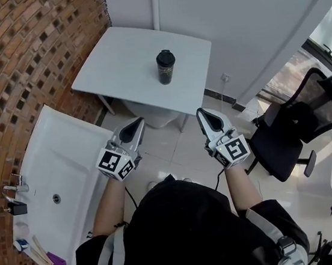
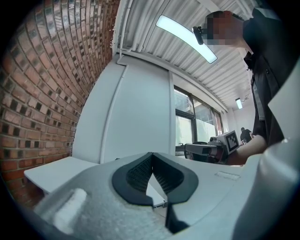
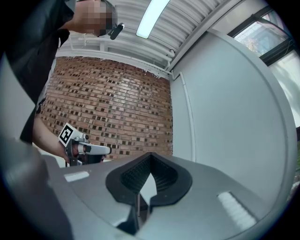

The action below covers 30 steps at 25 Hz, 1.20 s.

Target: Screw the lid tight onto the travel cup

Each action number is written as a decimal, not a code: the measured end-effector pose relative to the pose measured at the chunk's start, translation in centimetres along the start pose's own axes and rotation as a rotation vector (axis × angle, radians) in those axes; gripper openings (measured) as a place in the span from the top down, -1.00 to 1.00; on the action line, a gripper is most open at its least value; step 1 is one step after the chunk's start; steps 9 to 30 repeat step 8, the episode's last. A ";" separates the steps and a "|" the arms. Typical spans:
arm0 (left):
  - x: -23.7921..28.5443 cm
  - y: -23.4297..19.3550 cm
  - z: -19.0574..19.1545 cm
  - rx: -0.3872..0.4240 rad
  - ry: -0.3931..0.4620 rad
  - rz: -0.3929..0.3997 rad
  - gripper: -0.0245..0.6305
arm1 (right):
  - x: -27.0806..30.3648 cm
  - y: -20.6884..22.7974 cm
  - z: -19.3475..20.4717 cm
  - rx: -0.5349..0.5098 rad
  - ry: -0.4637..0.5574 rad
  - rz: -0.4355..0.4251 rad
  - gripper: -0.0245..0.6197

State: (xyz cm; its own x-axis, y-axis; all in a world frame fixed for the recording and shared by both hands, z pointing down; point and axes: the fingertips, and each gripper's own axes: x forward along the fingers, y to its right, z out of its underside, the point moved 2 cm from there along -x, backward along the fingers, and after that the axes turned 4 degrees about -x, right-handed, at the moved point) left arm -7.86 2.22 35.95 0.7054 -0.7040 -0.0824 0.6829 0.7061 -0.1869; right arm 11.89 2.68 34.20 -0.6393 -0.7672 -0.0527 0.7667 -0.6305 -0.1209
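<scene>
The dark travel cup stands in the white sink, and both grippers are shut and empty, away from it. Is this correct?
No. The head view shows the travel cup on the white table, not in the sink. The left gripper and right gripper are shut and empty, away from it.

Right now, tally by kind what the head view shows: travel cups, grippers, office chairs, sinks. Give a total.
Travel cup: 1
Grippers: 2 (left gripper, right gripper)
Office chair: 1
Sink: 1
Total: 5
</scene>
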 end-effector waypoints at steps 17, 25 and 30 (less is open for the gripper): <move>-0.6 -0.1 -0.2 0.003 -0.001 -0.001 0.92 | 0.3 -0.6 -0.1 -0.008 -0.009 -0.006 0.91; -0.6 -0.1 -0.2 0.003 -0.001 -0.001 0.92 | 0.3 -0.6 -0.1 -0.008 -0.009 -0.006 0.91; -0.6 -0.1 -0.2 0.003 -0.001 -0.001 0.92 | 0.3 -0.6 -0.1 -0.008 -0.009 -0.006 0.91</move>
